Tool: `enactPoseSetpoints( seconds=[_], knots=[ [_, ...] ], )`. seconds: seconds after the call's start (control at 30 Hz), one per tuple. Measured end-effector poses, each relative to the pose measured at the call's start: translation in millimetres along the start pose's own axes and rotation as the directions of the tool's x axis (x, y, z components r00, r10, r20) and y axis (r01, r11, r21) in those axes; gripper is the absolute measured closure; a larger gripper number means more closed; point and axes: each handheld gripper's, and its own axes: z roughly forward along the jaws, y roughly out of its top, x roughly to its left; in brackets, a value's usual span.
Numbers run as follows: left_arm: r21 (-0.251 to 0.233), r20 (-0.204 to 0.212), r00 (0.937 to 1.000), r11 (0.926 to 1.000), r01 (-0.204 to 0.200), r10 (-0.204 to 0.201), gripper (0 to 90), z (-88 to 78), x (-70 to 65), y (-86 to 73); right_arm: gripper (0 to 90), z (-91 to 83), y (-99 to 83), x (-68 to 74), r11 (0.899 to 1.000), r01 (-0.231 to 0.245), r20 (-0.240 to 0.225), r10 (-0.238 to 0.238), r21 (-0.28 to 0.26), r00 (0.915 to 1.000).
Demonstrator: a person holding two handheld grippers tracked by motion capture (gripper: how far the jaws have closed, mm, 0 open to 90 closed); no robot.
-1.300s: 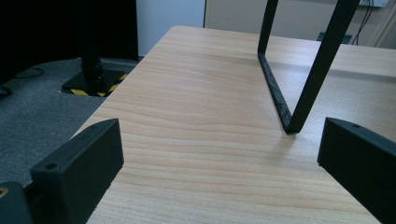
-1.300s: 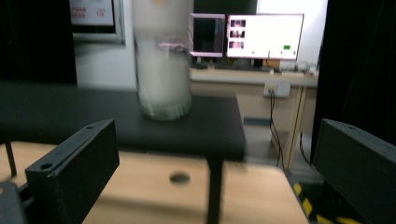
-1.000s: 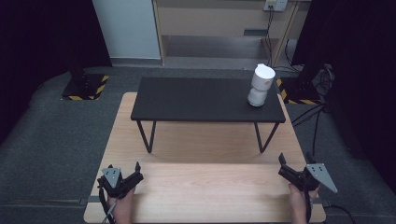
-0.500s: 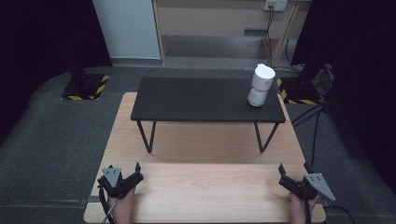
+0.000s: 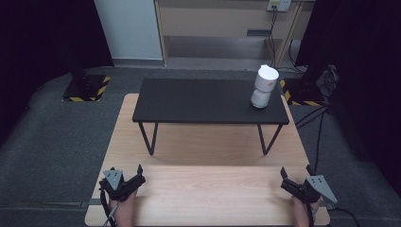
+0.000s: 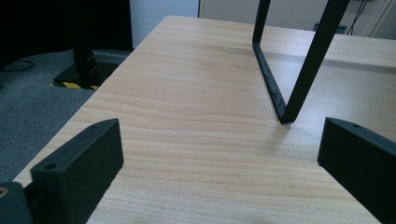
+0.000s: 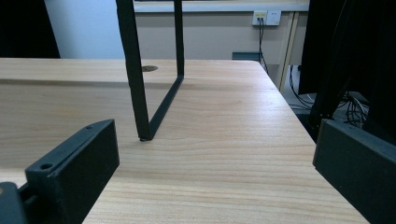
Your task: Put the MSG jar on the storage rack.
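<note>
My left gripper (image 5: pixel 133 176) rests at the near left corner of the wooden table (image 5: pixel 208 189), jaws wide apart with nothing between them; its own view shows bare wood (image 6: pixel 196 130) between the jaws. At the near right corner my right gripper (image 5: pixel 295 177) is open too and holds nothing. A white two-part container (image 5: pixel 263 87) stands upright on the right end of a small black raised table (image 5: pixel 198 101), far from both grippers.
The black raised table stands on thin metal legs (image 6: pixel 299 70) (image 7: pixel 140 84) on the wooden table. Grey carpet (image 5: pixel 56 137) surrounds the table. Cables (image 5: pixel 326 75) and a black-yellow stand base (image 5: pixel 85 87) lie on the floor beyond.
The right gripper has drawn back toward the near edge and slightly right. The left gripper has stayed in place.
</note>
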Motion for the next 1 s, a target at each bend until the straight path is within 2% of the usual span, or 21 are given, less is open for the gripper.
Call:
enactPoseSetpoints(
  seconds=[1.0],
  knots=[
    [0.000,0.007,1.0000,1.0000,0.006,-0.006,0.0,-0.1,1.5,0.0,0.6,1.6,3.8,0.5,1.000,0.013,-0.011,-0.013,0.026,0.9999]
  ],
)
